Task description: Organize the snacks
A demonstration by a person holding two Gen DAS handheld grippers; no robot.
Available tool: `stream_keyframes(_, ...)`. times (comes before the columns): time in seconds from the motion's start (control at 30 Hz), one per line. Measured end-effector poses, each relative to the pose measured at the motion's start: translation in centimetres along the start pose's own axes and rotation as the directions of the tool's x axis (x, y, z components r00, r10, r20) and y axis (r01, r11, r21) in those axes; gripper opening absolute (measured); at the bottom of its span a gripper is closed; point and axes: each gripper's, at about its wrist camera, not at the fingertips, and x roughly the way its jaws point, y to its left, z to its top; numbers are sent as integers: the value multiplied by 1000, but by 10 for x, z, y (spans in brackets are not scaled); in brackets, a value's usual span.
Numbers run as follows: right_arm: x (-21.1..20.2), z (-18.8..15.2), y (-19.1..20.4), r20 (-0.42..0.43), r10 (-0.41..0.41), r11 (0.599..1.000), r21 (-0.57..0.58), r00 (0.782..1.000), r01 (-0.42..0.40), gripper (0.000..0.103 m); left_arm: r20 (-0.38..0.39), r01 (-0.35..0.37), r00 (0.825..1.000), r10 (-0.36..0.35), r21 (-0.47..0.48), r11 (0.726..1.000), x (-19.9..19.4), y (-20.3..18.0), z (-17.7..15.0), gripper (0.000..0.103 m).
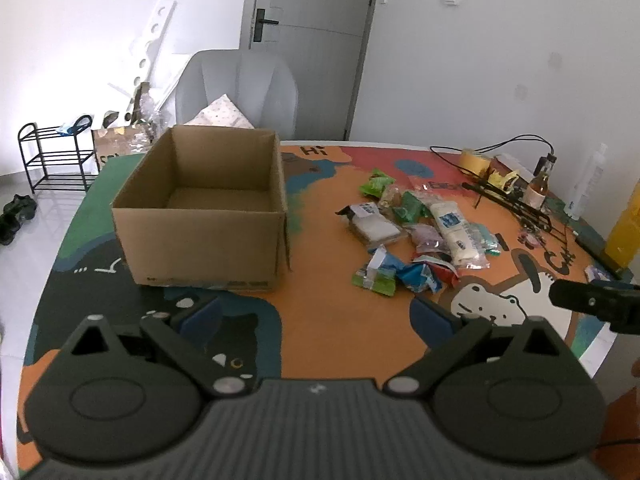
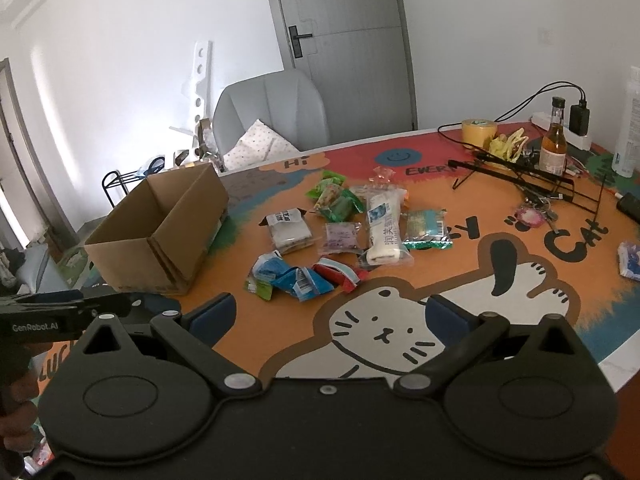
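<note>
Snack pile [image 2: 344, 236] lay loose on the tabletop [image 2: 520, 280], right of the cardboard box [image 2: 160, 232], apart from it.

Long white packet [image 2: 383, 226]: the longest item, long axis running away from the right-wrist camera toward the far edge, lying flat. Teal-and-green packet [image 2: 427, 229] just beside it on the right, touching or nearly so. Small purple packet [image 2: 340, 237] just left of it. White-and-brown packet [image 2: 289, 230] further left, nearest the box. Green packets [image 2: 334, 196] bunched at the far end of the pile. Crumpled blue wrappers [image 2: 294, 278] and a red wrapper [image 2: 338, 274] at the near end, overlapping.

Box upright, top open, flaps not visible. In the left-wrist view the visible part of its floor [image 1: 218, 199] showed bare cardboard; the near corners inside were hidden by the front wall.

Left tool [image 1: 318, 318]: fingers spread wide, nothing between them, above the tabletop near the box's front corner. Right tool [image 2: 330, 316]: fingers likewise spread wide, holding nothing, over the cat drawing [image 2: 384, 336], near side of the pile.

Far right of the tabletop: amber bottle [image 2: 554, 144], roll of tape [image 2: 479, 130], black wire rack [image 2: 532, 182], all well apart from the snacks.
</note>
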Motion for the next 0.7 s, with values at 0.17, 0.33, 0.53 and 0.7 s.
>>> stream_keyframes(0.17,3,-1,-3,3,5,1000,-5,1000,-5,103,17,10,1000,-10,5,1000,3,-4,1,100)
stream_keyframes(0.33,6,-1,-8,19,5,1000,-7,1000,-5,103,26,66,997,-67,30,997,9,-13,4,100)
stream_keyframes(0.53,14,-4,-14,27,9,1000,-22,1000,-8,103,8,102,995,-102,27,994,26,-19,7,100)
stream_keyframes(0.7,22,-6,-24,29,10,1000,-19,1000,-9,103,-5,125,992,-124,27,992,41,-24,11,99)
